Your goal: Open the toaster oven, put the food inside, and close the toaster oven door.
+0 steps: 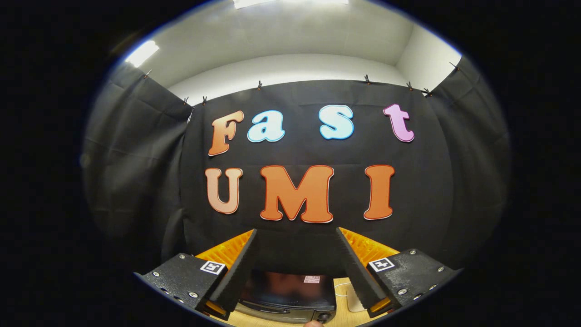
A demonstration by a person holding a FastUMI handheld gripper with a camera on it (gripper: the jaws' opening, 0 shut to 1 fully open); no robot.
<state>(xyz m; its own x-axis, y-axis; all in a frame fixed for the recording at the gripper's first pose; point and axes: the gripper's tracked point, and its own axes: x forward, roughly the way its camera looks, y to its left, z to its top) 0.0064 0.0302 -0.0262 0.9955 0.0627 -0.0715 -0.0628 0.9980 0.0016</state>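
Jaws spread wide, holding nothing: our gripper (pixel 297 272) hovers high, aimed at the booth wall. Toaster oven (pixel 288 295) sits below between the fingers, on the wooden table (pixel 340 290), door apparently shut. We judge this a start pose; open room lies above the oven for descending.

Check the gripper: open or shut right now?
Open. The gripper fingers stand wide apart with nothing between them, high above the dark glossy-topped toaster oven on the light wooden table.
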